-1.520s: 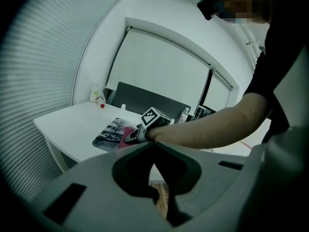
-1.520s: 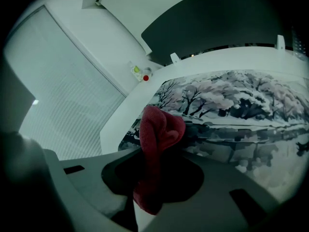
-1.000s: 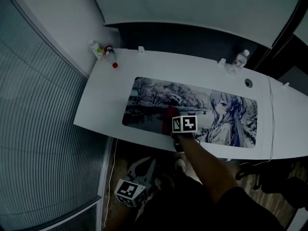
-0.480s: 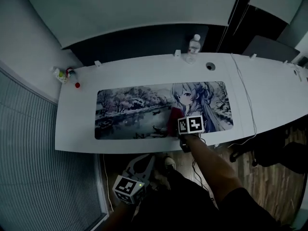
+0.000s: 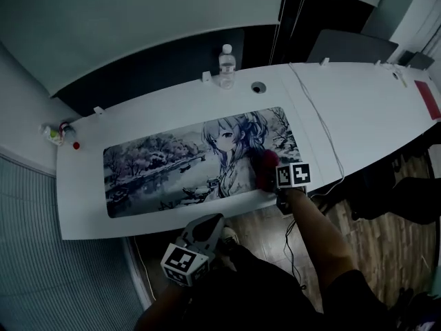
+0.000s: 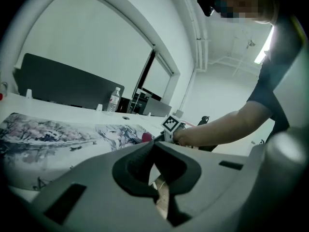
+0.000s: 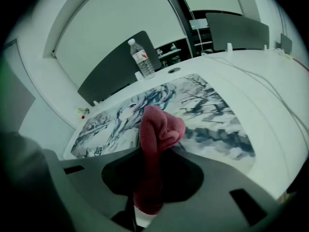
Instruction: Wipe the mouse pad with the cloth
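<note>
From where I stand, the right gripper (image 5: 275, 178) is clamped tight on the red cloth (image 5: 262, 168), which bunches out past the jaws and rests on the right end of the mouse pad (image 5: 172, 161) (the one printed with a long-haired figure and wintry trees). The pad lies along the white desk (image 5: 358, 109), with a water bottle (image 5: 227, 64) upright behind it. The left gripper (image 5: 207, 227) hangs below the desk's near edge, jaws together on nothing.

Dark red cloth (image 7: 159, 129); mouse pad (image 5: 158, 164) printed with grey-blue anime girl and snowy trees; white desk (image 5: 358, 102).
</note>
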### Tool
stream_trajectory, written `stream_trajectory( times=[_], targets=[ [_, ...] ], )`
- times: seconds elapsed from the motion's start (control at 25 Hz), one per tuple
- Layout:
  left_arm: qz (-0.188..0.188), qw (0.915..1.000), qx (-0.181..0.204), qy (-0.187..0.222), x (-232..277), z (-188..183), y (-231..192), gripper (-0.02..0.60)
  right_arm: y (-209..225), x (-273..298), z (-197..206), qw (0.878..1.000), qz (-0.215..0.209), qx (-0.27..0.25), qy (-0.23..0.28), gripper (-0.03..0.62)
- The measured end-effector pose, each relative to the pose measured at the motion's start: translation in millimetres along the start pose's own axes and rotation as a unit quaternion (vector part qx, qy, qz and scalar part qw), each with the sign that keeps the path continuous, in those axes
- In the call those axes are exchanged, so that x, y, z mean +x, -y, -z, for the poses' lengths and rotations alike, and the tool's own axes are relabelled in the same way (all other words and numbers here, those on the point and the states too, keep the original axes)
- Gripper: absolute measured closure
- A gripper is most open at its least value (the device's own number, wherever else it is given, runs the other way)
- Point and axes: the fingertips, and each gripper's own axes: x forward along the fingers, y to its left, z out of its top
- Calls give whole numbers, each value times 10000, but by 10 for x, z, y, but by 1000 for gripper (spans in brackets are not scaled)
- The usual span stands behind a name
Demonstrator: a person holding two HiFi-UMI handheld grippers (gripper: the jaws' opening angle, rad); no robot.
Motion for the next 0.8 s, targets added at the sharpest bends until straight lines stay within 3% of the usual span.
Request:
stream_trajectory(
  times=[0.2, 0.8],
  targets=[
    [182, 9998, 39, -43, 190, 3, 154, 577, 416, -219, -24, 9998, 90, 137, 65, 488],
    [71, 10000, 42, -57, 122, 27, 119, 575, 430, -217, -15, 9998, 136, 110, 73, 487]
  ],
)
